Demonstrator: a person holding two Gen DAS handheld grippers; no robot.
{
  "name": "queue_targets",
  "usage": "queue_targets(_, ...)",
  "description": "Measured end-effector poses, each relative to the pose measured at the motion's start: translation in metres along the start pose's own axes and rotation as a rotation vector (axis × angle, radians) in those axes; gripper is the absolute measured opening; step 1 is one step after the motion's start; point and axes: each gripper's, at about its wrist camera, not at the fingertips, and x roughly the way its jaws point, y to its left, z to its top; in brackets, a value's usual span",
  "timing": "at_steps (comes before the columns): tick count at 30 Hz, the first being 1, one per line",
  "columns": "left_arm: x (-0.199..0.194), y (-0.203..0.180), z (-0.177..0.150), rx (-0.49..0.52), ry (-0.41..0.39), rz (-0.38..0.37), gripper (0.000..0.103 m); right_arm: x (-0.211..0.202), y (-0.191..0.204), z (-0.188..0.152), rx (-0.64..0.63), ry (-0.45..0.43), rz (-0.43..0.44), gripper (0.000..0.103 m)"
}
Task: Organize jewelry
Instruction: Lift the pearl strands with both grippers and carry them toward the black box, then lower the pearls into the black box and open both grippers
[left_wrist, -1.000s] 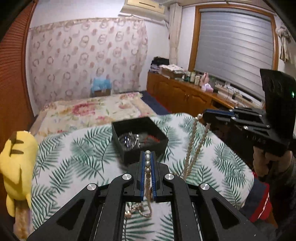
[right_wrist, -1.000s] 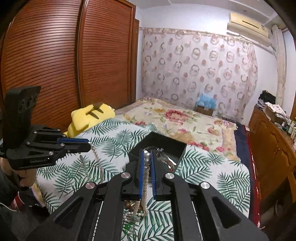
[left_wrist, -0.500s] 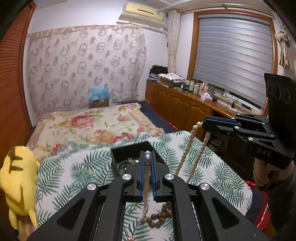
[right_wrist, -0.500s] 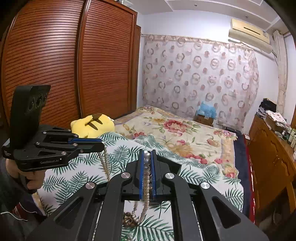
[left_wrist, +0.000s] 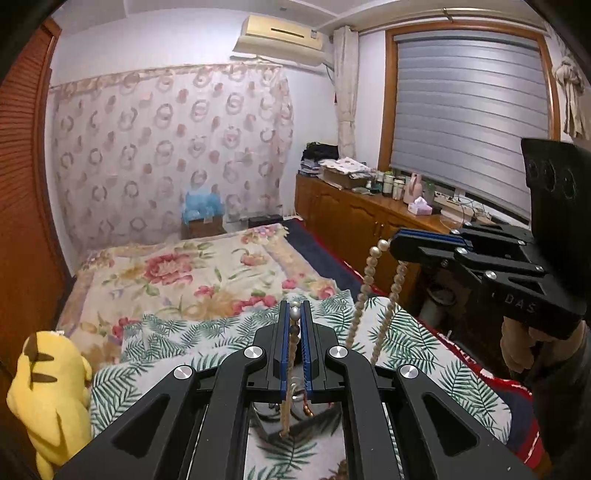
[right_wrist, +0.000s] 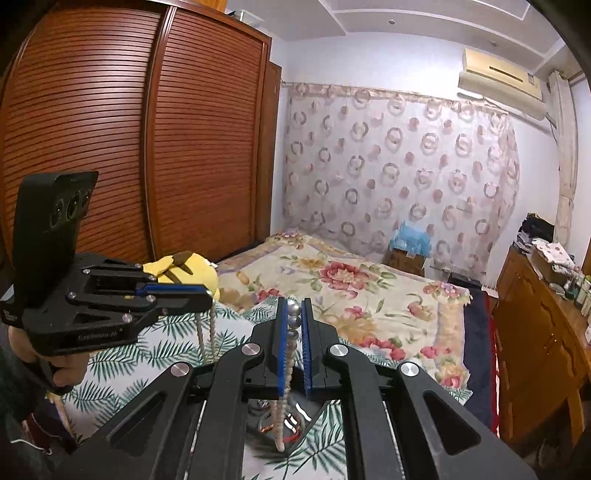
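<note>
Lifted pearl necklace (left_wrist: 373, 291) now hides jewelry box (right_wrist: 295, 448).

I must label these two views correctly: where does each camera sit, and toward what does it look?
Left wrist: on the left tool, facing the bed and window blind; the right tool and its hand show at right.
Right wrist: on the right tool, facing the wardrobe and curtain; the left tool shows at left.
Shared: pearl necklace, yellow plush toy, bed.
</note>
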Motion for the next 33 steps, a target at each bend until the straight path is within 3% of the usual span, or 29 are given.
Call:
queue_targets(12,0.017,0.004,0.013,0.009,0.022,-0.003,0.005,0.043,-0.024,-0.001,0.030,0.044,0.013,0.008)
queue_targets(20,0.043,0.010,0.000,-0.013,0.089,-0.009,0.005,0.084,-0.039,-0.022,0.070,0.109,-0.001,0.008)
queue_targets(33,0.031,0.005,0.019,0.006,0.024,-0.022,0.005,0.094,-0.050,-0.025,0.076,0.093,-0.013,0.008)
